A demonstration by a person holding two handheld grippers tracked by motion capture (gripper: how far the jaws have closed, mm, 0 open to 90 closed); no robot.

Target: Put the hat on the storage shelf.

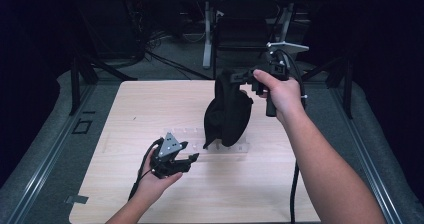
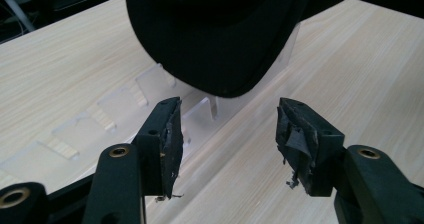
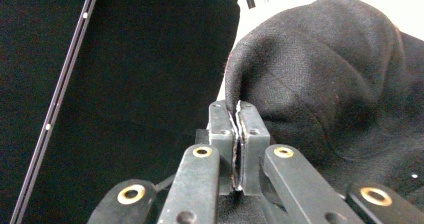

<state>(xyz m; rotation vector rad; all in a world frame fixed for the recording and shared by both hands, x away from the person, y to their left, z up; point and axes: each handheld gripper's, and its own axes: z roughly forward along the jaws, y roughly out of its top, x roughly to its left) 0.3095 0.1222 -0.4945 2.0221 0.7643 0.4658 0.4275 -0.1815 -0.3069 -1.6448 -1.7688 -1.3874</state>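
My right gripper [image 1: 248, 77] holds the black cloth [image 1: 227, 115] up above the tabletop [image 1: 150, 109]; its fingers [image 3: 239, 121] are clamped together on a thin fold at the top edge. The cloth hangs down, its lower end at or just above a clear rack [image 1: 192, 134] on the tabletop. My left gripper [image 1: 187, 159] waits near the rack, low over the tabletop, fingers [image 2: 167, 134] apart and empty, pointed at the cloth's rounded bottom.

Risks, as I judge them: the hold is on a narrow pinch of fabric, so a tug from the left gripper could pull the fold free and drop the cloth. The hanging end may drag on the rack's upright tabs and shift or tip it. The open left fingers, closing low, could catch a tab rather than fabric.
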